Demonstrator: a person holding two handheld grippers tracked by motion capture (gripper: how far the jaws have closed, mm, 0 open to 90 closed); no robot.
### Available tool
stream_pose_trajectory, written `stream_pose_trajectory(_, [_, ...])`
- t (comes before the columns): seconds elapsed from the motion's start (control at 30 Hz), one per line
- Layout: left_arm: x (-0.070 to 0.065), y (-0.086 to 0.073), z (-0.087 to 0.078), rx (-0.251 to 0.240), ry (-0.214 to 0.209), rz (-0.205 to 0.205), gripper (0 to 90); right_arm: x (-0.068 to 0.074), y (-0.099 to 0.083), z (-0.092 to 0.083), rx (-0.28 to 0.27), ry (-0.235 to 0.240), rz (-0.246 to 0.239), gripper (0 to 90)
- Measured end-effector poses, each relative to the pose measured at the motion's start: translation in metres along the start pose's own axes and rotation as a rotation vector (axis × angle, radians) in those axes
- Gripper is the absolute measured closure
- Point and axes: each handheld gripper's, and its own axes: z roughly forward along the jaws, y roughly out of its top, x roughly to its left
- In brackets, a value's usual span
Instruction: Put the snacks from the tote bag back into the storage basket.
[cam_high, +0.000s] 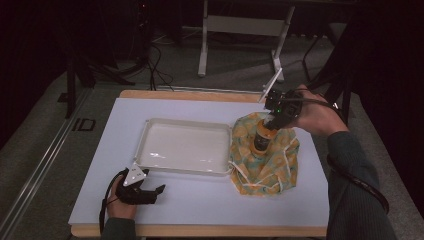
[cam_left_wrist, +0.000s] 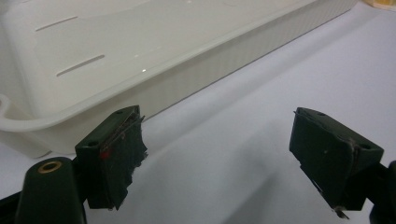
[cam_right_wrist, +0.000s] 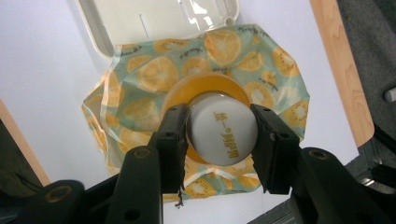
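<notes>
An orange bottle (cam_high: 262, 139) with a white cap (cam_right_wrist: 223, 134) stands over a crumpled cloth bag (cam_high: 267, 160) printed with orange slices, at the table's right. My right gripper (cam_high: 272, 119) comes down on it from above and is shut on the white cap, one jaw on each side (cam_right_wrist: 219, 140). The bag (cam_right_wrist: 154, 74) spreads out beneath the bottle. My left gripper (cam_high: 152, 192) rests on the table at the front left, open with nothing between its jaws (cam_left_wrist: 217, 154). It points toward the near wall of a white tray (cam_left_wrist: 196, 74).
The white tray (cam_high: 142, 145) lies in the middle of the white tabletop, left of the bag. A wooden edge (cam_high: 190, 94) borders the table at the back and front. White frame legs (cam_high: 202, 45) stand on the floor behind.
</notes>
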Motion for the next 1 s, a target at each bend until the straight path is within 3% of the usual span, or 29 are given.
stream_pose_trajectory(1.0, [0.0,0.0,0.0,-0.001,-0.004,0.001,18.8,0.004,0.022,-0.008,-0.028,0.006,-0.03,58.6])
